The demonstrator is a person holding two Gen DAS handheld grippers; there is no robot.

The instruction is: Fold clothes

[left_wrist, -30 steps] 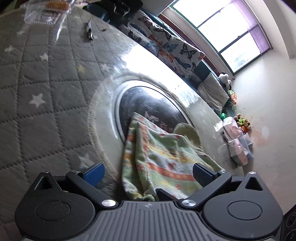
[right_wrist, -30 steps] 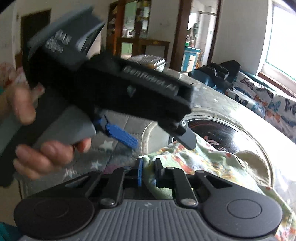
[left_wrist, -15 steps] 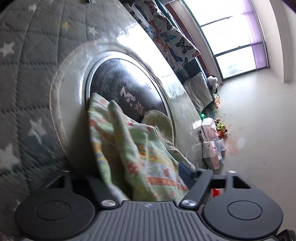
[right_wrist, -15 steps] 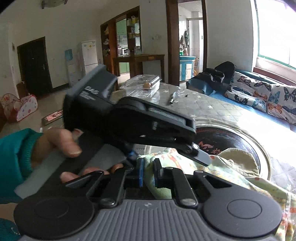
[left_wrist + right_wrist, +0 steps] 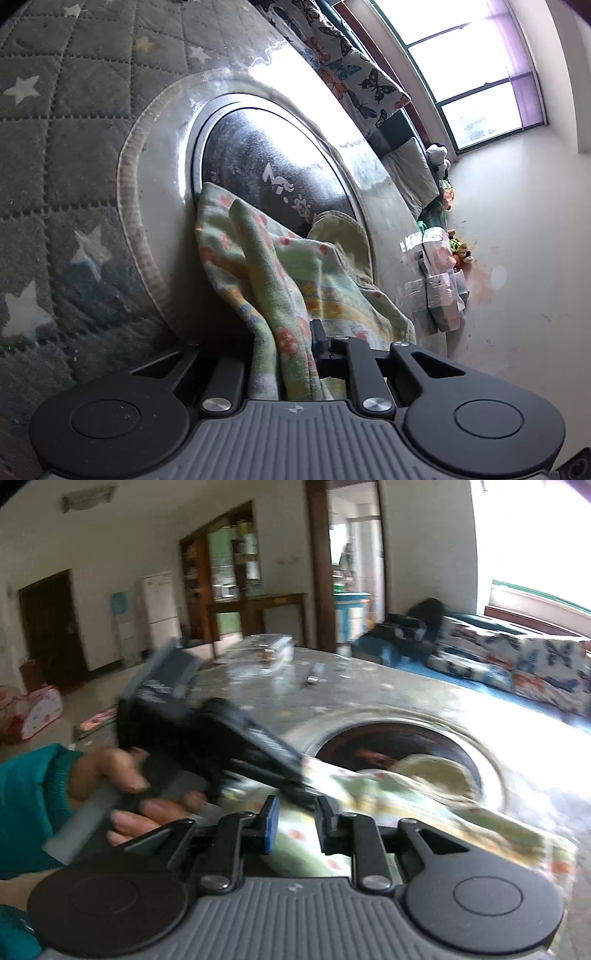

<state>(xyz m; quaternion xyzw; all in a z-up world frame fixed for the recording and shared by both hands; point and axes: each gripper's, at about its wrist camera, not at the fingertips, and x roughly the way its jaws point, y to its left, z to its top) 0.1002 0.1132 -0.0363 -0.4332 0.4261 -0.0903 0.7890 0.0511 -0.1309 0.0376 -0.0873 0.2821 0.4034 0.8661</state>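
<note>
Pointing down at a slant toward the table, the left gripper has just been closing and now pinches a bunched fold of the patterned garment, the cloth squeezed between its narrow-set fingers and rising out of them in a ridge. The rest of that green, orange-flowered garment lies crumpled across the rim of a dark round glass inset in the table, which is covered by a grey quilted cloth with stars. In the right wrist view a hand in a teal sleeve grips the left tool's handle, which angles down to the cloth's near edge. The right gripper sits just below it, tilted downward; its jaws have just been opening and stand a little apart, the garment lying under the gap, and the blurred picture shows no pad pressing on it. Farther back on the table a clear plastic container rests, its contents too smeared to make out.
</note>
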